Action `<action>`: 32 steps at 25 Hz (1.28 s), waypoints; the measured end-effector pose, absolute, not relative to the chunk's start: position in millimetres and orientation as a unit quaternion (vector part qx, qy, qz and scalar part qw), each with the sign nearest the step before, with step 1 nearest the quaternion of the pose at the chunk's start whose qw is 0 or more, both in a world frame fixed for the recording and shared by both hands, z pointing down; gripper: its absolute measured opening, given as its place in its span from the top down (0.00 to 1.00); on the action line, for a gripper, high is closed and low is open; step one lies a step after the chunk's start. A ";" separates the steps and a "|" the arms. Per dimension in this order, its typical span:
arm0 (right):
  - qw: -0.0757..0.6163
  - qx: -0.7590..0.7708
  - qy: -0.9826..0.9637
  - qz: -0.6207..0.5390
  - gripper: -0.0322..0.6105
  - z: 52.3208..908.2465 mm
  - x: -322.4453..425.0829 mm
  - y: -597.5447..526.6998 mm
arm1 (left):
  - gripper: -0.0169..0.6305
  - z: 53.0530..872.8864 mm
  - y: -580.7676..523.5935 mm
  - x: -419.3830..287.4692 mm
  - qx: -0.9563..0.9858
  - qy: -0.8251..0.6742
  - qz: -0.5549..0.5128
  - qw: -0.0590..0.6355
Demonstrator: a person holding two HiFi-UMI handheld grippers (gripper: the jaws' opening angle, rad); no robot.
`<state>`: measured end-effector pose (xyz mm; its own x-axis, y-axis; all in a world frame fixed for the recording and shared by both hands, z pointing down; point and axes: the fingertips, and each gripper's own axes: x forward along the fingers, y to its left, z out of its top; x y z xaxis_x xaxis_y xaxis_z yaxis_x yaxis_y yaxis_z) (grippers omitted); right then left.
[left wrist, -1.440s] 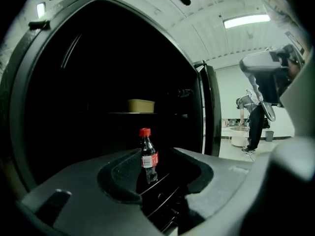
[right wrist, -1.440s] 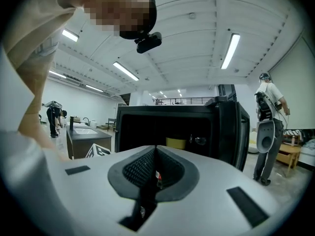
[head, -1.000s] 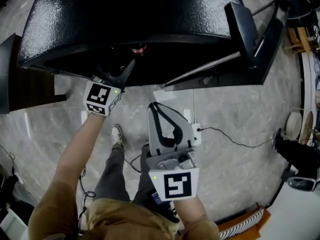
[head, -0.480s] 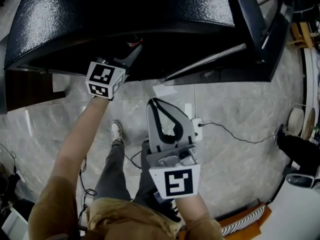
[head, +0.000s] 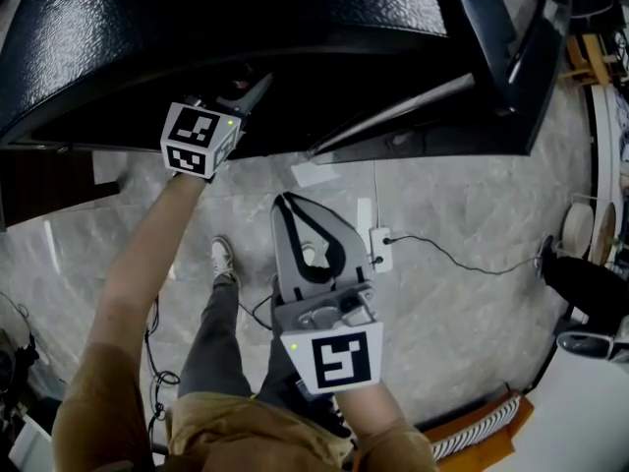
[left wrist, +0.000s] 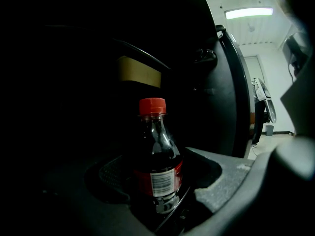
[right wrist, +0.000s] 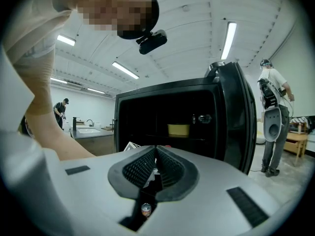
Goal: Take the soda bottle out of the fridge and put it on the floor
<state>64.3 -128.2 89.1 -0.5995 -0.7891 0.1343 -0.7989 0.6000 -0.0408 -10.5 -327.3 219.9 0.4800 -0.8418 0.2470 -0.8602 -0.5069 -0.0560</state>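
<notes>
A soda bottle [left wrist: 153, 141] with dark drink, a red cap and a red label stands upright inside the dark fridge [head: 226, 28]. It is between the jaws of my left gripper [left wrist: 156, 173], which stand wide apart, and the pads do not press on it. In the head view the left gripper [head: 243, 94] reaches into the fridge opening and the bottle is hidden. My right gripper [head: 292, 203] hangs over the floor in front of the fridge. Its pads [right wrist: 170, 168] meet with nothing between them.
The black fridge door [head: 491, 28] stands open at the right. A yellow container [right wrist: 178, 129] sits on a shelf deeper inside. A power strip [head: 377, 249] with its cable lies on the grey marble floor [head: 462, 303]. Another person [right wrist: 273, 112] stands beyond the door.
My left gripper has moved a little left and deeper into the fridge opening. The red cap seen beside it a second ago no longer shows. The right gripper stays shut.
</notes>
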 end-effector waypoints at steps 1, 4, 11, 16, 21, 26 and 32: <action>0.050 0.444 -0.893 0.051 0.95 89.4 64.5 -127.3 | 0.50 219.8 -328.5 -8.4 0.861 -0.492 0.124 0.037; 0.051 0.446 -0.892 0.059 0.95 92.3 65.4 -125.8 | 0.50 221.2 -331.6 -3.9 0.867 -0.482 0.115 0.056; 0.058 0.458 -0.885 0.059 0.95 95.3 67.1 -118.3 | 0.50 226.6 -325.5 -8.8 0.870 -0.479 0.095 0.070; 0.046 0.477 -0.876 0.050 0.95 103.4 71.6 -115.8 | 0.50 233.7 -322.3 -12.5 0.873 -0.475 0.096 0.053; 0.045 0.485 -0.871 0.058 0.95 112.8 81.8 -111.4 | 0.50 227.6 -288.6 1.7 0.886 -0.451 0.106 0.027; 0.047 0.482 -0.874 0.048 0.95 116.1 78.7 -115.5 | 0.50 229.4 -273.0 -0.7 0.890 -0.444 0.097 0.039; 0.046 0.482 -0.874 0.047 0.95 123.3 72.1 -114.6 | 0.50 230.7 -247.2 -3.0 0.896 -0.431 0.092 0.050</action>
<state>72.1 -114.6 123.3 -0.5314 -0.8376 0.1264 -0.8464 0.5312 -0.0382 -3.0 -247.2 230.7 0.6119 -0.7631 0.2080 -0.7815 -0.6238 0.0104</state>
